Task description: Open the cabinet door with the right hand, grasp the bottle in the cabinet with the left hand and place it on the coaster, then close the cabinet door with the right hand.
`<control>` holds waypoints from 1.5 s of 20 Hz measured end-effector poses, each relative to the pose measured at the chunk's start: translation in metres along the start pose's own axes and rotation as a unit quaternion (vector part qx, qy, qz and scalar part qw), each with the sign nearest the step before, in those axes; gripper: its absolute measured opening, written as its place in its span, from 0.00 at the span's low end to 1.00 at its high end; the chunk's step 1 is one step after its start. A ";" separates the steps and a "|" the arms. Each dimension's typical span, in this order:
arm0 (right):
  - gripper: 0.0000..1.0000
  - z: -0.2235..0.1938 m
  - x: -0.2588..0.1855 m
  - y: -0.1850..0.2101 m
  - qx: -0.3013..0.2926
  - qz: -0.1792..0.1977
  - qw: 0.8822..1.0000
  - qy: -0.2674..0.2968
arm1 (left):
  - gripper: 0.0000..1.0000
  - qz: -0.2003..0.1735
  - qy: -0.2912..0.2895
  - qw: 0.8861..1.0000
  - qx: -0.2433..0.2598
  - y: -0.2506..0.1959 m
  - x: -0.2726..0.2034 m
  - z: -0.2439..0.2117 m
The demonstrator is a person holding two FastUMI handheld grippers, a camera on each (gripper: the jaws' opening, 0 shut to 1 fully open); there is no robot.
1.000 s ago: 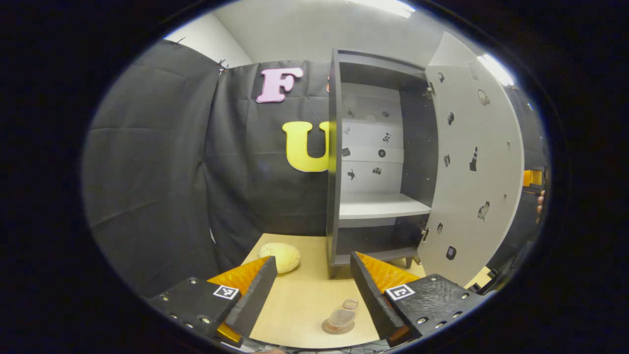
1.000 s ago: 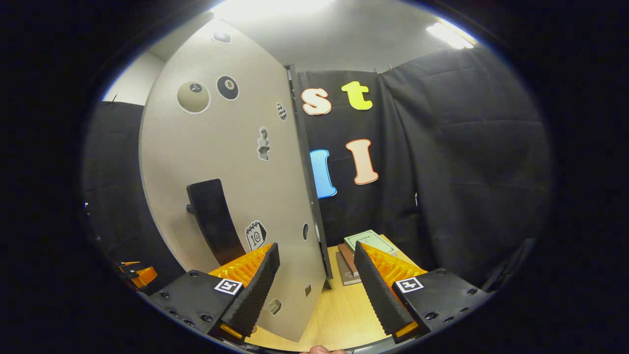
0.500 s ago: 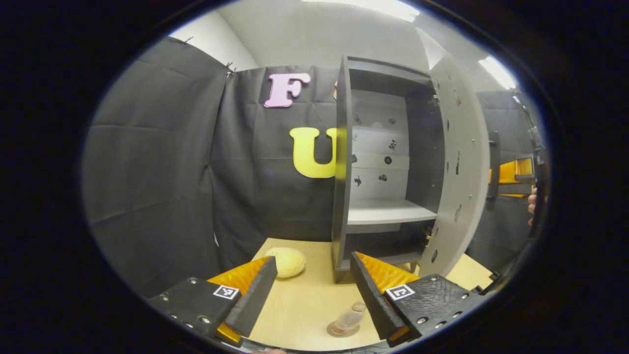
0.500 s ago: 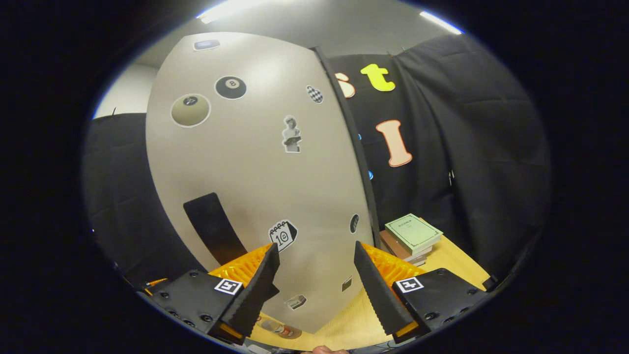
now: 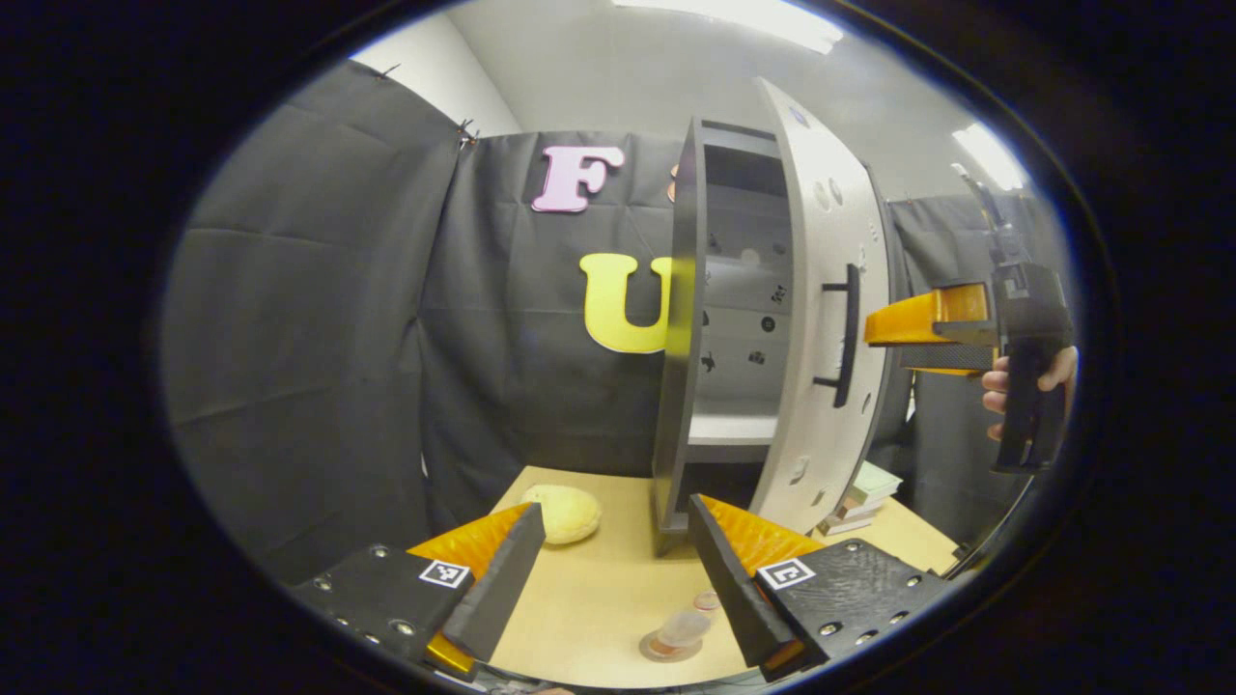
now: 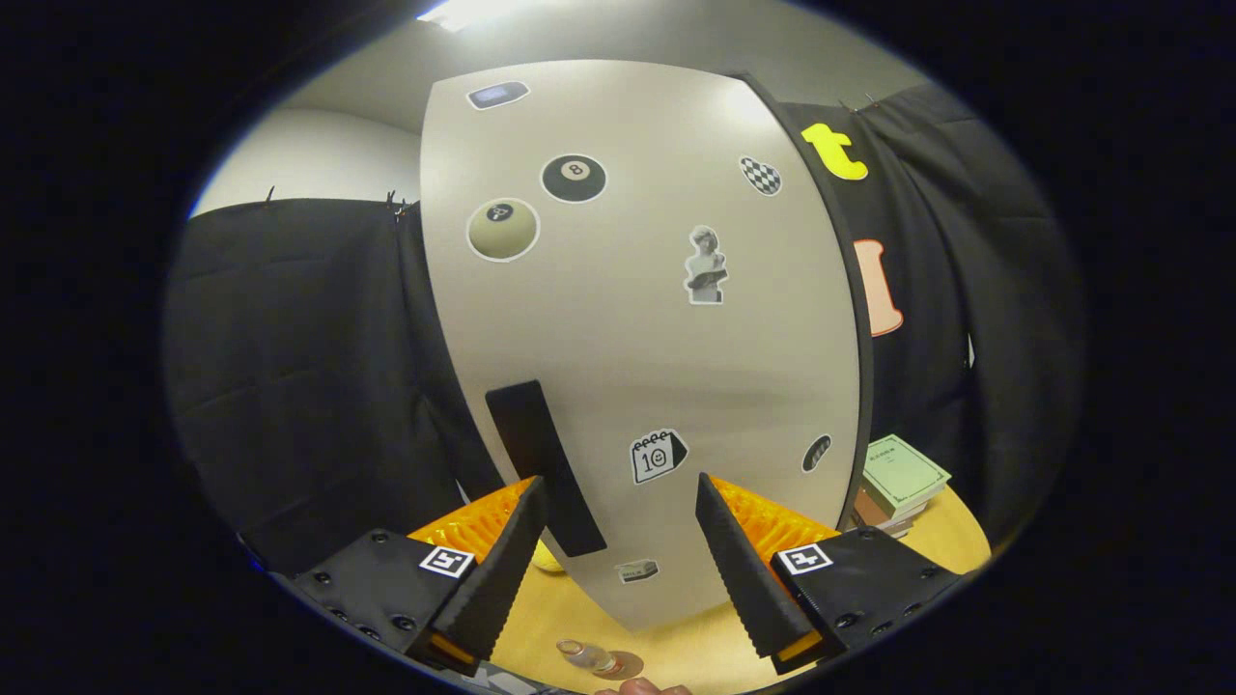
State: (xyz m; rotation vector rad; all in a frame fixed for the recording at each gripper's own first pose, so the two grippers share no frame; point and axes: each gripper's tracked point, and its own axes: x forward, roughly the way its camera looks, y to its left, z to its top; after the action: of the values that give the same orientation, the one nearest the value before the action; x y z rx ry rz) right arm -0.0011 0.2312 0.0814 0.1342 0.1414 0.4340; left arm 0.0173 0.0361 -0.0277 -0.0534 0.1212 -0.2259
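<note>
Swinging nearly shut since a second ago, the cabinet door is closing ahead of the right gripper, jaws apart, empty. Below the open left gripper, the bottle is already resting on its coaster.

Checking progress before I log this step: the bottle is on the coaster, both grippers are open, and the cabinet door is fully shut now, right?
Not quite. The cabinet door is only partly swung in; the left gripper view shows a gap with the shelf visible inside. The rest holds: the bottle stands on the coaster, and the left gripper and right gripper are open.
</note>
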 end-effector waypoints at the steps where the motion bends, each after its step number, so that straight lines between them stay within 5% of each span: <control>1: 0.98 0.007 -0.004 -0.003 -0.012 -0.006 1.000 -0.009 | 0.89 -0.003 0.001 1.000 -0.001 -0.001 0.001 0.000; 14: 0.98 0.067 -0.060 -0.136 -0.048 -0.091 0.990 -0.094 | 0.89 0.005 -0.064 0.998 0.000 -0.036 0.026 0.079; 15: 0.92 0.065 -0.068 -0.147 -0.048 -0.100 0.989 -0.094 | 0.89 0.009 -0.065 0.998 0.006 -0.037 0.028 0.084; 22: 0.98 0.040 -0.105 -0.209 -0.058 -0.150 0.985 -0.067 | 0.94 -0.010 -0.087 0.996 0.023 -0.036 0.035 0.118; 30: 0.98 -0.003 -0.131 -0.244 -0.037 -0.188 0.980 -0.045 | 0.89 -0.018 -0.053 0.998 0.020 -0.027 0.039 0.106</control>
State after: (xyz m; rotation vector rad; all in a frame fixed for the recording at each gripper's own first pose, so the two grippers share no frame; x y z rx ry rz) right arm -0.0198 -0.0433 0.0535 0.0509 0.0598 0.0545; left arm 0.0627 0.0053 0.0750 -0.0281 0.0094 -0.2618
